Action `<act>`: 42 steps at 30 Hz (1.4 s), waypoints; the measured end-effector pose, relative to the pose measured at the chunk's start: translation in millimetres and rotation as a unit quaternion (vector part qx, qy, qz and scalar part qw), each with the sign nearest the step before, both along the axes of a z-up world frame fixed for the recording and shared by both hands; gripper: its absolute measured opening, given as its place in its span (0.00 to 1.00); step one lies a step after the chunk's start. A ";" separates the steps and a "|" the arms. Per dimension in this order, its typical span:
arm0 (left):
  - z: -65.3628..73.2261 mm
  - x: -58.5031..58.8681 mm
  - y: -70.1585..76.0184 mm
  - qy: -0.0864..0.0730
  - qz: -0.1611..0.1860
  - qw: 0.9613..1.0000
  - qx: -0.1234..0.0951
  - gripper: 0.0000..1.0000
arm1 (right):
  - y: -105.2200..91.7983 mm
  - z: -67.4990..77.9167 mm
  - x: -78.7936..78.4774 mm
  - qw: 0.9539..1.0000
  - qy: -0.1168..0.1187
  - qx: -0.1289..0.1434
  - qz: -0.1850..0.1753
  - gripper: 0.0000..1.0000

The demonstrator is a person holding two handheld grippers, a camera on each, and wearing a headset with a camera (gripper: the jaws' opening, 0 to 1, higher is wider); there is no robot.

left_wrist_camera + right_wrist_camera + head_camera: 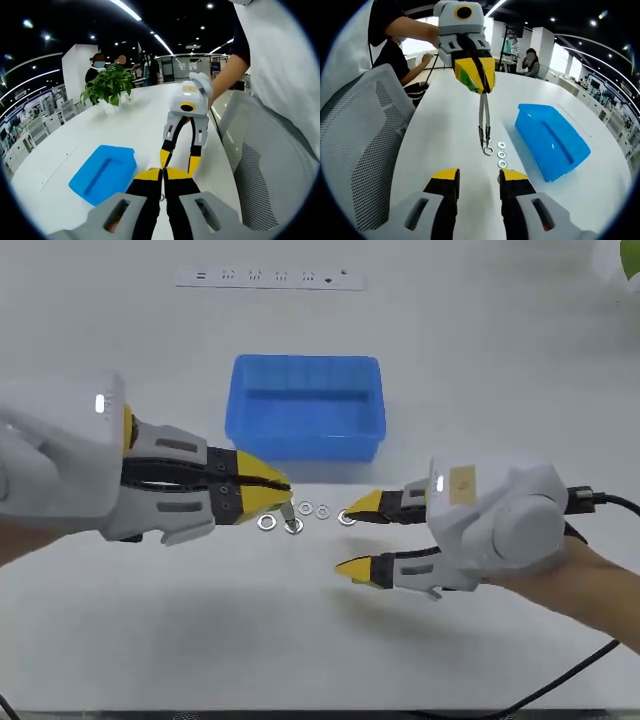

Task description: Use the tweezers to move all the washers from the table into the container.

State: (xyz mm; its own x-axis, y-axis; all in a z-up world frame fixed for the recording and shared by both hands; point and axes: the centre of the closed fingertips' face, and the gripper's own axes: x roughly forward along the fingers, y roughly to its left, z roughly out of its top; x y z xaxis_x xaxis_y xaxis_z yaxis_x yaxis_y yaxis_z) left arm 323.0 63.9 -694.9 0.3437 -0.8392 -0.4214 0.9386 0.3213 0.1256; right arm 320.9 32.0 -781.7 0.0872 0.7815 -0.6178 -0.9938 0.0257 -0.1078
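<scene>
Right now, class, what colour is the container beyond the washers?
The container is plain blue; the head view shows it best.

Head view: high and near, looks down and forward across the tabletop (200,640) to its far edge; left gripper view: low over the tabletop, faces the right gripper (178,165); right gripper view: low, faces back at the left gripper (481,90); all three share the bin (305,405); head and right gripper views share the washers (300,518).

washers (322,511) before container (305,446), power strip (270,279) behind
</scene>
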 end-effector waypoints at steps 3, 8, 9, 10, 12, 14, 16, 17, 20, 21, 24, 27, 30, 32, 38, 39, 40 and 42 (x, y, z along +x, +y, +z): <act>-2.2 0.7 2.6 0.004 0.005 1.000 -0.001 0.05 | -0.1 -1.2 0.4 1.000 0.003 0.000 -0.003 0.33; -4.2 1.0 3.6 0.008 0.007 1.000 -0.004 0.05 | 0.0 -2.4 -0.8 1.000 0.006 -0.002 -0.002 0.34; -4.5 0.9 3.3 0.009 0.007 1.000 -0.004 0.05 | 0.1 -2.8 -1.0 1.000 0.007 -0.003 -0.001 0.34; -5.0 0.8 3.1 0.010 0.006 1.000 -0.004 0.05 | 0.2 -3.1 -1.1 1.000 0.007 -0.003 -0.001 0.34; -6.3 0.9 2.8 0.011 0.005 1.000 -0.003 0.05 | 0.7 -3.3 -1.3 1.000 0.009 -0.002 -0.001 0.34; -5.9 1.5 2.3 0.011 0.005 1.000 -0.005 0.05 | 0.9 -3.4 -1.0 1.000 0.008 -0.003 -0.002 0.35; -6.3 2.7 2.4 0.009 0.005 1.000 -0.004 0.05 | 1.2 -3.7 -0.9 1.000 0.009 -0.002 -0.002 0.35; -6.2 2.9 2.2 0.009 0.004 1.000 -0.005 0.05 | 1.3 -3.5 -0.8 1.000 0.009 -0.002 -0.002 0.35; -6.8 3.5 1.4 0.011 0.002 1.000 -0.006 0.05 | 1.4 -2.8 -0.5 1.000 0.012 0.002 -0.005 0.35; -7.9 3.2 1.3 0.012 0.000 1.000 -0.004 0.05 | 1.2 -3.0 -0.4 1.000 0.012 0.001 -0.005 0.35; -7.3 2.4 0.6 0.013 -0.004 1.000 -0.005 0.05 | 0.1 -4.6 -0.4 1.000 0.014 -0.002 -0.006 0.37; -6.9 3.6 0.7 0.015 -0.009 1.000 0.000 0.05 | -0.7 -4.8 2.9 1.000 0.013 -0.001 -0.015 0.44; -7.0 4.4 1.5 0.023 -0.014 1.000 0.002 0.05 | -1.3 -3.4 5.7 1.000 0.011 0.001 -0.019 0.49; -7.2 4.5 1.6 0.027 -0.017 0.999 0.002 0.05 | -1.7 -2.4 7.1 1.000 0.011 0.002 -0.021 0.53; -7.8 9.0 2.7 0.031 -0.016 0.999 0.005 0.05 | -0.8 -1.0 8.1 1.000 0.011 0.005 -0.027 0.61; -7.9 9.4 2.9 0.032 -0.016 0.999 0.005 0.05 | -0.1 -1.3 7.9 1.000 0.009 0.004 -0.027 0.62; -8.0 9.4 2.9 0.036 -0.016 0.999 0.004 0.05 | 1.2 -1.7 6.9 1.000 0.006 0.002 -0.023 0.63; -8.1 8.8 2.4 0.044 -0.016 0.999 0.002 0.05 | 4.3 -1.4 4.2 1.000 0.008 0.002 -0.015 0.63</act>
State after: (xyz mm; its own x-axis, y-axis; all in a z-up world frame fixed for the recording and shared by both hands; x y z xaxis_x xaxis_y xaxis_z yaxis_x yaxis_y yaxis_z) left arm 331.8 66.3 -703.0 0.2783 -0.8476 -0.4518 0.9558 0.2908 0.0432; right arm 325.1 36.4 -783.1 0.1005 0.7810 -0.6164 -0.9942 0.0553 -0.0920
